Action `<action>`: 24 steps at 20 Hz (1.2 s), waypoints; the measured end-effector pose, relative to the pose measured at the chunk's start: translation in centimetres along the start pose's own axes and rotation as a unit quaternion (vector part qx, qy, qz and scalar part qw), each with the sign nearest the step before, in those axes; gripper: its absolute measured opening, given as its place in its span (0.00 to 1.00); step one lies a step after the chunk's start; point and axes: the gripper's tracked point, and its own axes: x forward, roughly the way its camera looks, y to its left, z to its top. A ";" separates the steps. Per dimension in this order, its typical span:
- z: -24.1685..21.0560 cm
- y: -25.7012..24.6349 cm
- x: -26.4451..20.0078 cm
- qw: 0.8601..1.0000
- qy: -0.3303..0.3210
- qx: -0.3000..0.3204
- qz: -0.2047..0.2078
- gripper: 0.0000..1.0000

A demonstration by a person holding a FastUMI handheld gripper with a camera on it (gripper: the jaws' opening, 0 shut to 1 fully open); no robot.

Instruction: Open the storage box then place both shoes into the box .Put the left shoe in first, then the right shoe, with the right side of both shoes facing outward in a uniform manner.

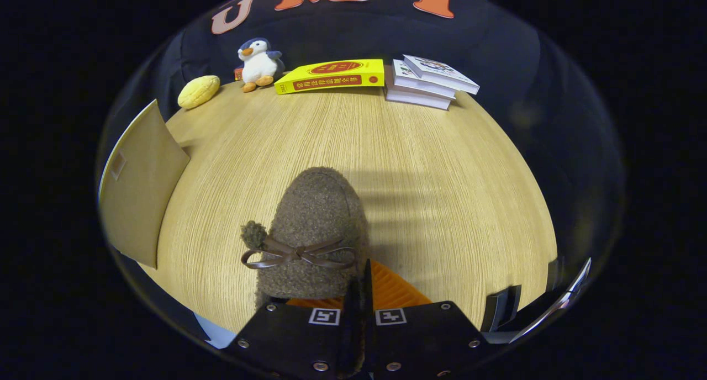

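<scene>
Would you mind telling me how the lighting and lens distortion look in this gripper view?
Gripper view: strong fisheye bowing curves the wooden table into a dome; lighting is soft and even, with faint striped shadows on the table right of the fuzzy brown shoe; no harsh glare; the gripper, fingers closed on the shoe's rim, looks soft up close, while the yellow book stays sharp.

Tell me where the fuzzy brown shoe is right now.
In the gripper view the brown shoe sits over the wooden table, its rear edge pinched in the gripper, toe pointing toward the yellow book.

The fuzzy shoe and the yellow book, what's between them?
Only bare wooden table, seen in the gripper view. The shoe is gripped by the closed fingers; the yellow book lies far beyond.
</scene>
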 end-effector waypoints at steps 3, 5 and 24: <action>-0.2 0.2 -0.2 1.000 0.011 -0.006 -0.004 0.08; -0.4 0.7 -1.0 0.999 0.036 0.009 0.004 0.06; 14.4 17.1 -18.0 0.989 -0.022 0.043 0.142 0.06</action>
